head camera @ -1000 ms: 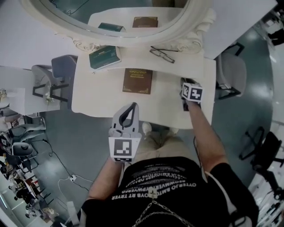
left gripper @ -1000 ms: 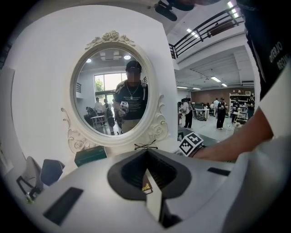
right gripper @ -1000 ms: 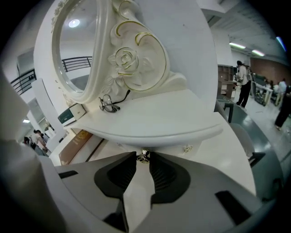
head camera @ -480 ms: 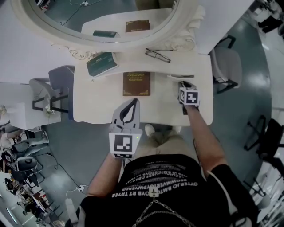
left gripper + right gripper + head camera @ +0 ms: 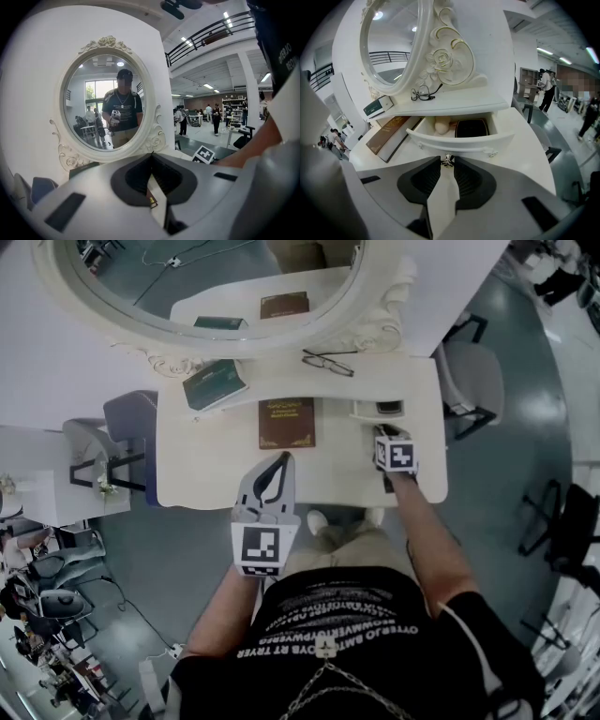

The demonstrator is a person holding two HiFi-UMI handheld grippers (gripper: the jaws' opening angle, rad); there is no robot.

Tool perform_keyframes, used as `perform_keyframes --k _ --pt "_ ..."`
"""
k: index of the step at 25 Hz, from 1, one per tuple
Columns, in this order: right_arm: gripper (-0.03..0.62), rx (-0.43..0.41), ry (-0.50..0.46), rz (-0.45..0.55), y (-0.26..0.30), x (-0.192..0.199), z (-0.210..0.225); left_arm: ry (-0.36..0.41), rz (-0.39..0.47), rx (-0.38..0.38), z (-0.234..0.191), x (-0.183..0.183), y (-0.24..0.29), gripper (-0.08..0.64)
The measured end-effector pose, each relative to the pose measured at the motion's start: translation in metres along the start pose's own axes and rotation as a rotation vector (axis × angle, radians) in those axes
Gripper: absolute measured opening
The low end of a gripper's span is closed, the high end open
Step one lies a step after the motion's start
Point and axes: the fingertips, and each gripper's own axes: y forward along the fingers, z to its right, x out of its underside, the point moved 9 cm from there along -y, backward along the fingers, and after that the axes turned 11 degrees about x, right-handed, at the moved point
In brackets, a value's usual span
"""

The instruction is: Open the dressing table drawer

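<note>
The white dressing table (image 5: 206, 465) has a small drawer (image 5: 377, 409) under its right shelf, slid partly out. In the right gripper view the drawer (image 5: 459, 140) shows a beige round thing (image 5: 441, 125) and a black case (image 5: 471, 127) inside. My right gripper (image 5: 448, 160) is shut on the drawer's small metal knob (image 5: 448, 161); in the head view that right gripper (image 5: 384, 432) sits just in front of the drawer. My left gripper (image 5: 281, 460) hovers over the table's front edge with its tips together and nothing between them. In its own view the left gripper (image 5: 152, 157) faces the mirror.
An oval mirror (image 5: 216, 287) stands at the back. A green book (image 5: 214, 383) and glasses (image 5: 328, 363) lie on the shelf, a brown book (image 5: 287, 422) on the tabletop. A chair (image 5: 473, 381) stands right of the table, another (image 5: 127, 418) to its left.
The drawer has slid out from under the shelf as my right gripper drew back toward me with the knob. My left gripper has stayed about where it was.
</note>
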Motion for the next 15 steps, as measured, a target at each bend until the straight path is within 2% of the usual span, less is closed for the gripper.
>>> perform_keyframes --k 6,8,11,15 --pt "0.087 0.082 -0.047 0.034 -0.001 0.006 0.011 0.003 0.009 -0.006 0.003 -0.001 -0.005 0.004" --pt "0.087 0.067 -0.037 0.026 -0.001 0.009 0.009 0.009 0.008 -0.007 0.004 -0.001 -0.007 0.005" --pt "0.087 -0.008 0.004 -0.004 -0.008 0.012 -0.003 0.01 0.011 -0.009 0.004 -0.001 -0.008 0.005" --pt "0.087 0.005 -0.001 -0.014 -0.009 0.016 0.0 0.001 0.011 -0.016 0.004 -0.001 -0.01 0.003"
